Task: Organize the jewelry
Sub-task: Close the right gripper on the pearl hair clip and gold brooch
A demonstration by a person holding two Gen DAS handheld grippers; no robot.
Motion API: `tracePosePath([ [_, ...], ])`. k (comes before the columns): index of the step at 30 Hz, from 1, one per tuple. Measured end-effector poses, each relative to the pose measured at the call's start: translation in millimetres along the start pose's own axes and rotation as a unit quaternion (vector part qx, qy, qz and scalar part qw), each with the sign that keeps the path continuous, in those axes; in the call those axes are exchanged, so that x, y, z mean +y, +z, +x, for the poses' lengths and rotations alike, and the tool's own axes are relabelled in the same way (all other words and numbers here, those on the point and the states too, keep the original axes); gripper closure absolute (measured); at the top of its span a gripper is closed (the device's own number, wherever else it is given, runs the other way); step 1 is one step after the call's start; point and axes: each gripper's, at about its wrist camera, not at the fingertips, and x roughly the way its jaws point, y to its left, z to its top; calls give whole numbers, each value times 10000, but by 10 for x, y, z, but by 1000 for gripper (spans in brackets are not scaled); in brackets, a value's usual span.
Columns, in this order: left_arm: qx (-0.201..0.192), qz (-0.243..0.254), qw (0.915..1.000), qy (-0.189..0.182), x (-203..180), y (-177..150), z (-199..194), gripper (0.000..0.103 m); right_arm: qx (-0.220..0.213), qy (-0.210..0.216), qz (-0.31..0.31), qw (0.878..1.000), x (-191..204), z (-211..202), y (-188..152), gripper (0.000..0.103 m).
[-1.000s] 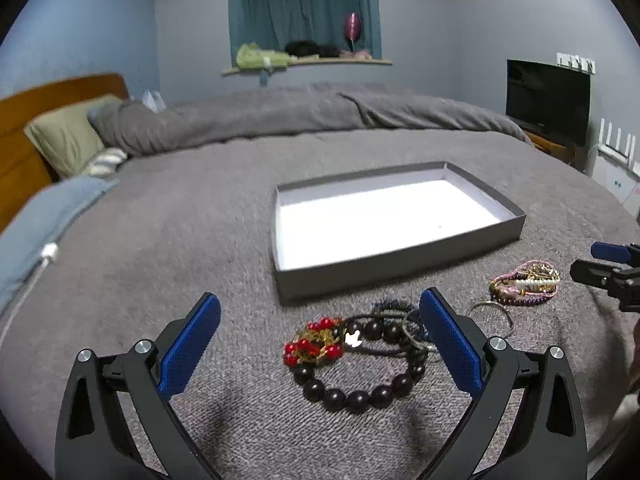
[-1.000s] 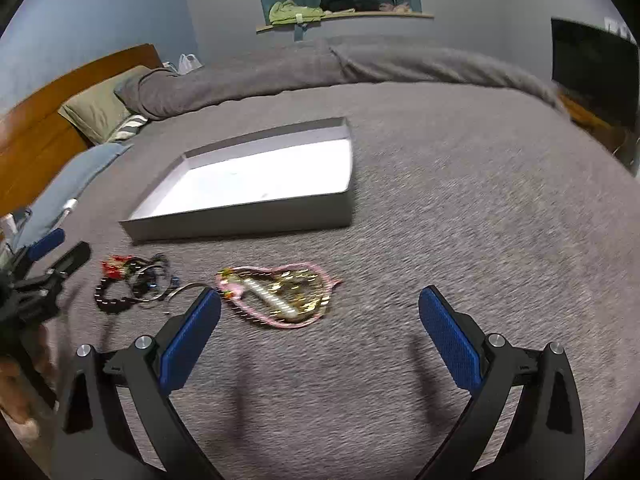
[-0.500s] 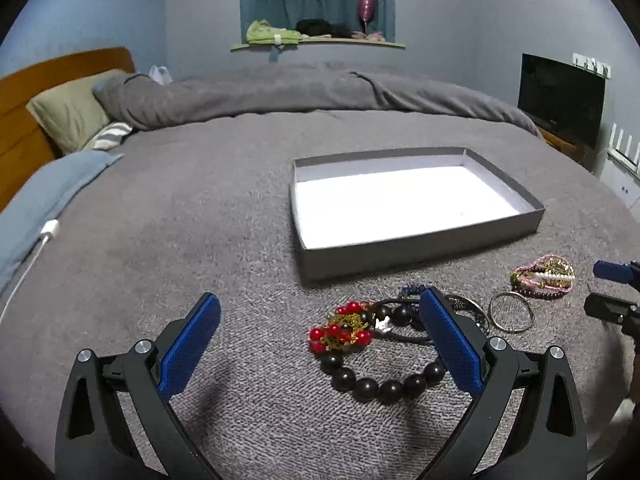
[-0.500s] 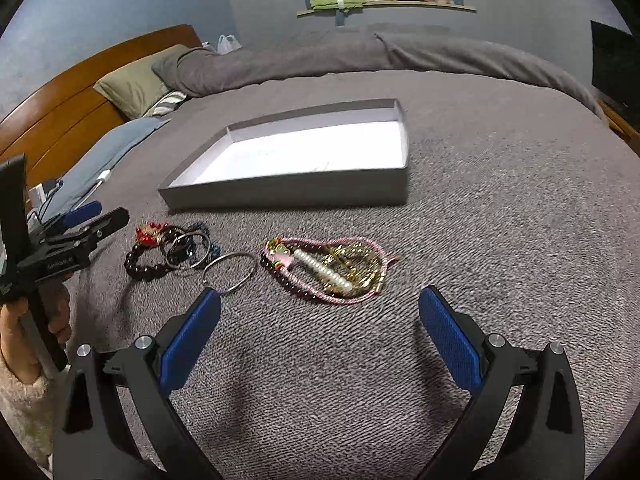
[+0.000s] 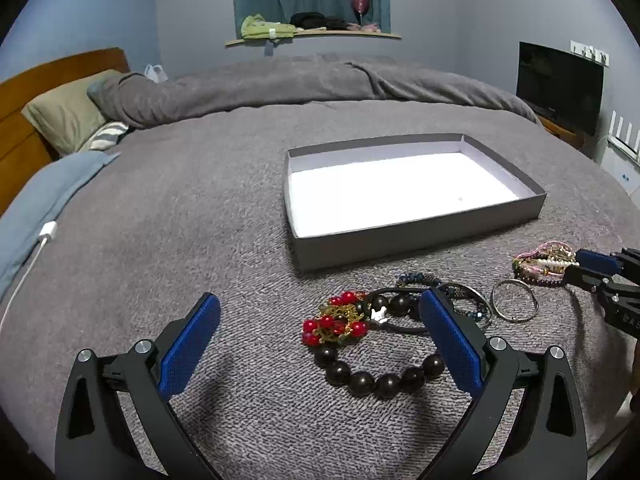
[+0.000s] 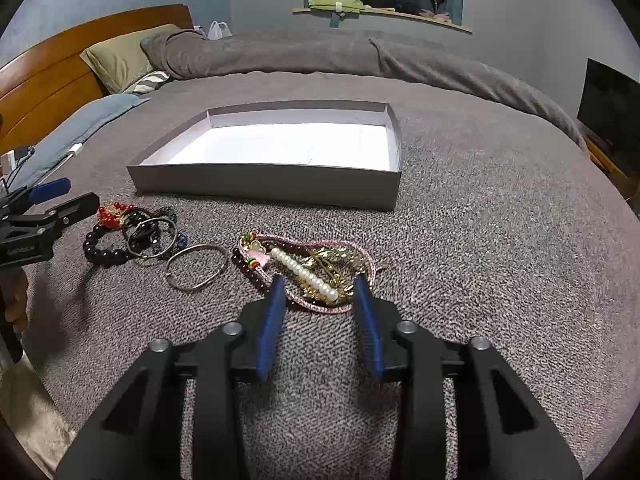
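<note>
We see the left gripper point(image 5: 320, 336) with its jaws wide apart, hovering over the dark bead bracelet point(image 5: 376, 376) and gripping nothing; the right gripper point(image 6: 320, 284) has its jaws closing around the near end of the pink-and-pearl bundle point(image 6: 308, 268), with the bundle between the tips, though we judge the pads are not pressing on it yet.

All the jewelry lies on the grey bedspread point(image 6: 480, 240), just in front of the grey box point(image 6: 264, 184), which holds nothing.

Risks, left to right: the red bead cluster point(image 5: 332, 322), dark beads and thin bangles point(image 5: 468, 304) overlap, so a grab there likely drags several pieces at once; the lone metal ring point(image 6: 196, 266) lies flat and may slip from the pads; the bundle is several strands, so the right jaws may catch only some, leaving the rest to trail or snag on the knit.

The left wrist view shows the tangle clearly, with the right tips only at its edge; the right wrist view shows the pearl strand point(image 6: 304, 274) between the jaws, plus a hand point(image 6: 16, 304) holding the left tool.
</note>
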Motion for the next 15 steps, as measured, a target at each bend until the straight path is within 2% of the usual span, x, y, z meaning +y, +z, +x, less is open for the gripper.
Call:
tracePosePath([
  [5, 34, -40, 10000, -1, 24, -2, 19, 4, 28, -168, -241, 9996, 74, 70, 7, 77],
  [15, 26, -75, 10000, 0, 39, -12, 7, 4, -324, -53, -73, 9994, 0, -120, 48, 77],
])
